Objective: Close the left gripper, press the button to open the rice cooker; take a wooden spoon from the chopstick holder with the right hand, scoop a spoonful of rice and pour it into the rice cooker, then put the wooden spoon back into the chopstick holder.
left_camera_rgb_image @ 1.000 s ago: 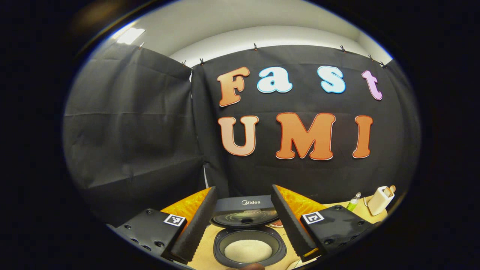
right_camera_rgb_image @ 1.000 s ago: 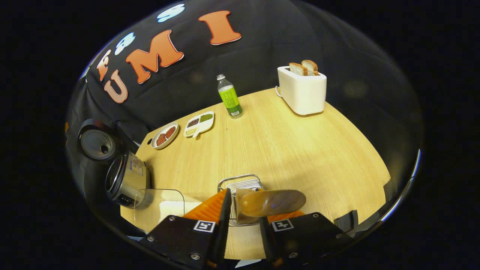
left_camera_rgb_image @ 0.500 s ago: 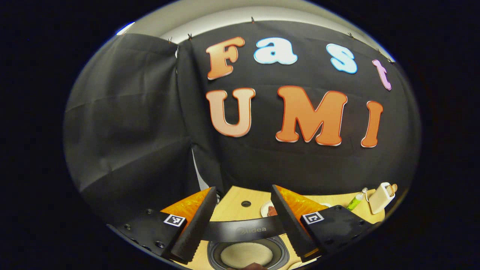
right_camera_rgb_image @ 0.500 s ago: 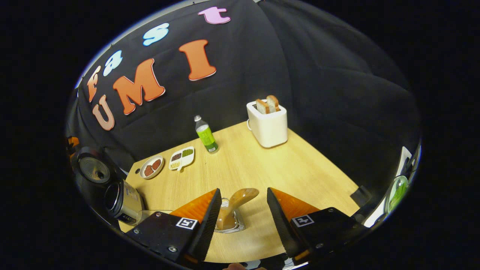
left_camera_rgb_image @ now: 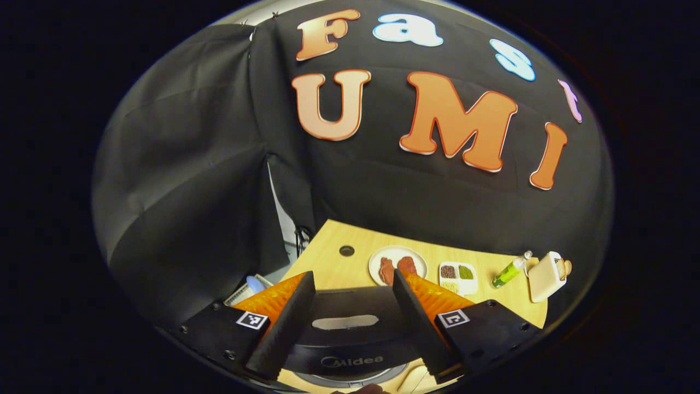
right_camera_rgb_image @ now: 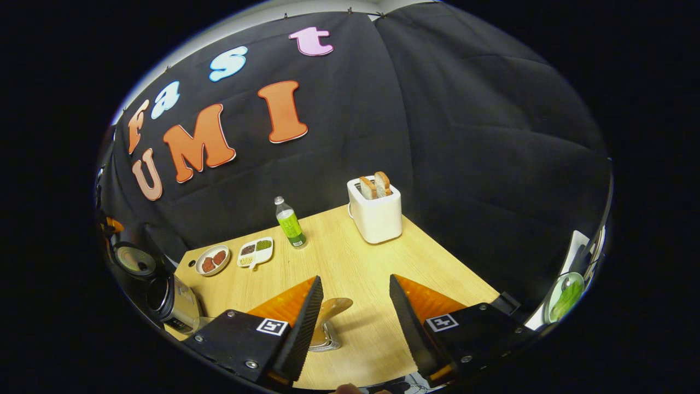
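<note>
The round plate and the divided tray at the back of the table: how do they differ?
The round plate is a circle, while the divided tray is squarish with compartments. The plate holds reddish-brown pieces; the tray holds separate small heaps, one dark and one green. In the left gripper view the plate sits closer to the table's hole, and the tray closer to the green bottle. Both are white, lie flat on the wooden table, side by side.

Between the left gripper's [left_camera_rgb_image: 350,328] parted jaws lies the rice cooker [left_camera_rgb_image: 350,334] lid, smooth matt dark plastic. Ahead of them the table [left_camera_rgb_image: 333,268] is pale, matt wood grain. Beside the right gripper's [right_camera_rgb_image: 350,320] left jaw, a glossy wooden spoon [right_camera_rgb_image: 331,307] stands in a shiny wire-metal chopstick holder [right_camera_rgb_image: 324,342].
</note>
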A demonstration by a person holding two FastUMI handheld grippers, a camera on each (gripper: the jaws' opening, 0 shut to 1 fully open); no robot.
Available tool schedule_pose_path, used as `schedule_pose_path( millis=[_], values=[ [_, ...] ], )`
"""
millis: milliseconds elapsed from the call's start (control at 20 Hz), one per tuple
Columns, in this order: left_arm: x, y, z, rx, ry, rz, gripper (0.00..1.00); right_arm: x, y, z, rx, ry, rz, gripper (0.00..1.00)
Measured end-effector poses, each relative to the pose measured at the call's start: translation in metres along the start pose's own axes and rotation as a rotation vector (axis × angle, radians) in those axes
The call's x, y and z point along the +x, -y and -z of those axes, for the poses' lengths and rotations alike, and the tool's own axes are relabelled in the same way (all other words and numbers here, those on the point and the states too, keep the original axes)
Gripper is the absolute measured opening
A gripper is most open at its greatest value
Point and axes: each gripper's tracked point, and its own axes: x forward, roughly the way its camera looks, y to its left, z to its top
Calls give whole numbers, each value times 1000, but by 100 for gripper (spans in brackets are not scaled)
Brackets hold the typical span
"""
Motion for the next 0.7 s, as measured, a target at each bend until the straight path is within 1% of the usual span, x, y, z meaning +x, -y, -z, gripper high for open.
schedule_pose_path(
  millis=[50, 150, 200, 250, 300, 350, 500, 550, 600, 650, 700],
  values=[
    [1, -2, 16, -12, -69, -21, 94, 1, -4, 0, -4, -3, -10, 77],
    [-6, -9, 44, -22, -186, -43, 100, 4, -9, 2, -18, -10, -28, 77],
    [-4, -8, 48, -23, -187, -47, 99, 4, -10, 2, -26, -9, -35, 77],
    [-2, -9, 57, -16, -214, -51, 99, 5, -12, 1, -33, -6, -41, 77],
    [-2, -8, 67, -8, -240, -55, 96, 7, -14, 3, -42, -6, -47, 77],
    [0, -4, 77, -4, -268, -57, 95, 7, -15, 5, -51, -10, -51, 77],
    [-4, 0, 110, -21, -403, -68, 95, 11, -18, 10, -75, -24, -61, 77],
    [-4, 0, 120, -16, -442, -71, 100, 12, -20, 10, -81, -25, -65, 77],
    [0, 0, 134, -11, -487, -77, 96, 12, -20, 11, -90, -25, -66, 77],
    [2, 0, 145, -17, -528, -87, 96, 13, -22, 10, -99, -25, -68, 77],
    [7, 0, 157, -30, -566, -100, 100, 13, -22, 10, -110, -24, -68, 77]
  ],
)
